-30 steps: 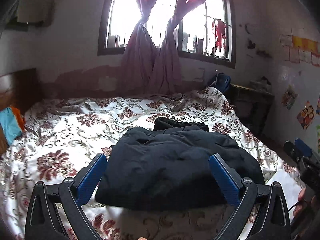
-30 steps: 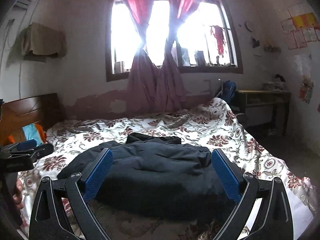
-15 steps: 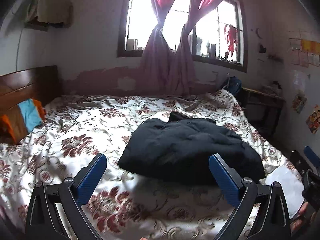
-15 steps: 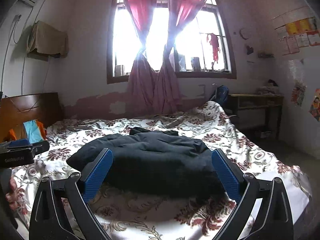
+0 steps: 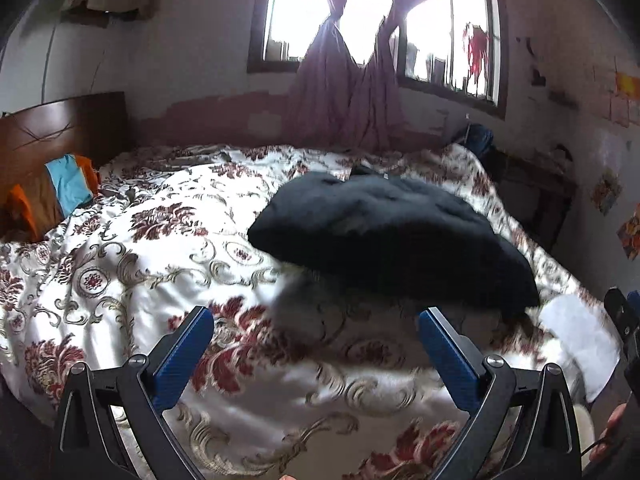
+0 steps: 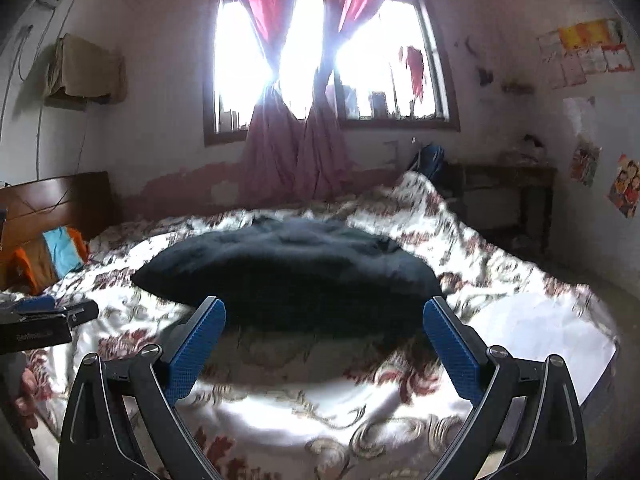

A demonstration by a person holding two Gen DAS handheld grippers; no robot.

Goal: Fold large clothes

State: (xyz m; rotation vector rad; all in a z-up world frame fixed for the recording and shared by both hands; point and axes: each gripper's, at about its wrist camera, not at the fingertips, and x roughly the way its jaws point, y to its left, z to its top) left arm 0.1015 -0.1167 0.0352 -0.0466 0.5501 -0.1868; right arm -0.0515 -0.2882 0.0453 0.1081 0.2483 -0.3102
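A dark folded garment (image 5: 392, 236) lies as a thick bundle on the flowered bedspread (image 5: 120, 264), toward the bed's right half. My left gripper (image 5: 316, 344) is open, held back from the garment over bare bedspread, nothing between its blue pads. In the right wrist view the same garment (image 6: 288, 272) sits just beyond my right gripper (image 6: 324, 334), which is open and empty too. The other gripper's body shows at the left edge of that view (image 6: 36, 322) and at the right edge of the left wrist view (image 5: 624, 320).
An orange, brown and blue pillow (image 5: 52, 196) leans on the wooden headboard (image 5: 60, 128) at left. A window with tied pink curtains (image 6: 304, 128) is behind the bed. A dark desk (image 6: 508, 184) and a blue bag (image 6: 432, 160) stand at right. A hand (image 6: 26, 396) shows low left.
Both grippers have drawn back from the garment and away from the bed, so it looks smaller and farther. The left view has swung left, showing pillow and headboard. The garment lies still.
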